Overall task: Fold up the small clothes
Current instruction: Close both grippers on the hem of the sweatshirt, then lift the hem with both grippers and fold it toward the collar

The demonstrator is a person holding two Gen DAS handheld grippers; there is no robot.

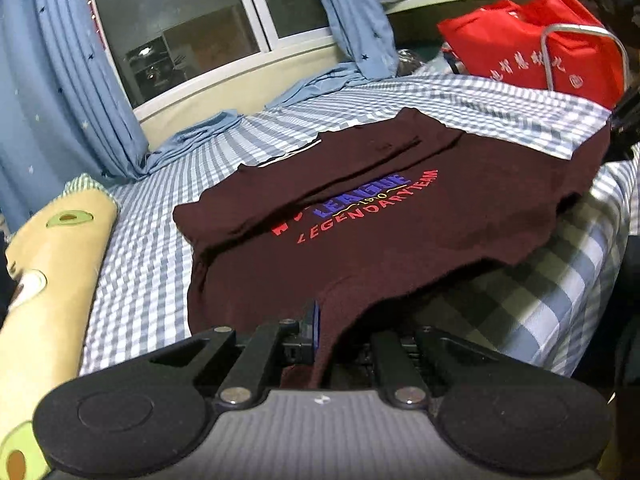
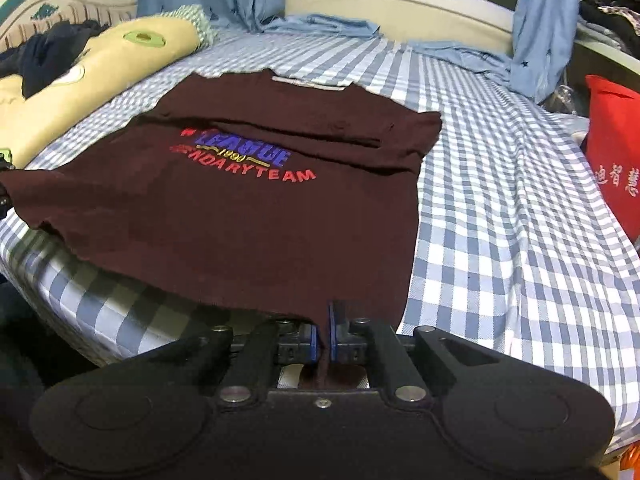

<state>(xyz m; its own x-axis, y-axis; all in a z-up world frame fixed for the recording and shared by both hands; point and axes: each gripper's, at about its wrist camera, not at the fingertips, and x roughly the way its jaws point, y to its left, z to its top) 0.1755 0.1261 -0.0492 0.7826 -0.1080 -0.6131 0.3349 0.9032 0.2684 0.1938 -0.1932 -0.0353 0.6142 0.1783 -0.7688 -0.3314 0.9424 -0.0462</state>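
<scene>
Checked bedsheet (image 1: 168, 240) fills the left wrist view, w/ window and blue curtains at 12 o'clock, red bag (image 1: 532, 40) at 1–2 o'clock. Maroon tee (image 1: 360, 232) lies print-up mid-bed, sleeves apparently folded in across the chest, body not yet doubled over. Left claw (image 1: 320, 328) at 6 o'clock is pressed together, pinching the tee's near hem corner.

Right wrist view: same sheet, avocado pillow (image 2: 80, 92) at 10 o'clock. Tee (image 2: 240, 208) centre, hem lifted off the bed edge. Right claw (image 2: 323, 332) at 6 o'clock pinches the other hem corner, blue pads (image 2: 333, 332) shut on cloth. Judgement: roughly halfway; bottom-to-collar fold still to do, maybe one more after.
</scene>
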